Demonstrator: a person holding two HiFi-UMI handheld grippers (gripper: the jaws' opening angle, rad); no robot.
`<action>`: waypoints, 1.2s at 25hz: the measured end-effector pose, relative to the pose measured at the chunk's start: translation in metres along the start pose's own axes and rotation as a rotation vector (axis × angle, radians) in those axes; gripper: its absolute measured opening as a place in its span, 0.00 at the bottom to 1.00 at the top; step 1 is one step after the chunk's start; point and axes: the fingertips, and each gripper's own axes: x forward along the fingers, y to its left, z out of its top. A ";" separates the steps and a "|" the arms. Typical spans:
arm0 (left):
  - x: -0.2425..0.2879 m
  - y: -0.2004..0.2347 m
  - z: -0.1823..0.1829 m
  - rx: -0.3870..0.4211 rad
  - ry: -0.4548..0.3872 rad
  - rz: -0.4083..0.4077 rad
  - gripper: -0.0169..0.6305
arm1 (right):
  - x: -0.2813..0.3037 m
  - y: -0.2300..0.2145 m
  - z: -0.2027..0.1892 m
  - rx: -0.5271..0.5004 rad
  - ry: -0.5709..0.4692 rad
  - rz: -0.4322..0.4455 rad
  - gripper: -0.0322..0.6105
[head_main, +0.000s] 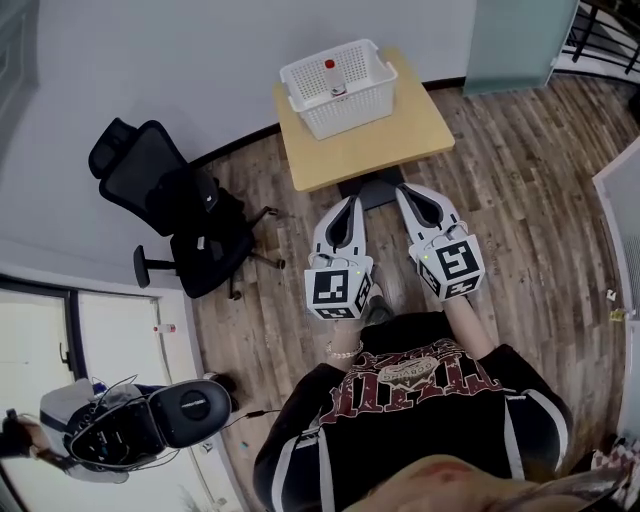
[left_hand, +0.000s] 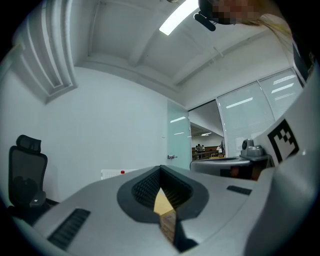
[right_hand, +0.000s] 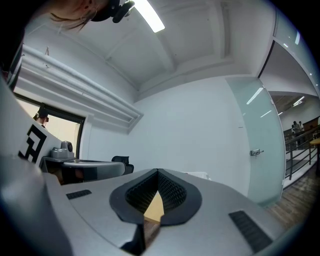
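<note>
Small wooden worktop on plank floor, pale wall behind, black office chair off to the left. Left gripper and right gripper side by side at the near edge, jaws of each pressed together, holding nothing. Red-capped bottle well beyond them, inside white basket at the far end. Upright, cap up, long axis vertical.

The left tongs and right tongs are pale grey with black, finely ribbed pads, and each carries a white cube printed with black square markers. The counter is light tan wood, the basket on it is white with a lattice of slots, and the bottle inside is clear with a red cap. The floor is brown wood plank and the chair is black.
</note>
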 end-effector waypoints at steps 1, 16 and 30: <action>0.006 0.003 -0.001 -0.001 0.004 -0.007 0.09 | 0.005 -0.002 0.000 -0.003 0.002 -0.003 0.08; 0.064 0.046 0.003 -0.002 0.023 -0.080 0.09 | 0.072 -0.023 -0.001 -0.013 0.036 -0.060 0.08; 0.086 0.100 0.006 0.001 0.027 -0.123 0.09 | 0.137 -0.011 -0.001 -0.006 0.032 -0.066 0.08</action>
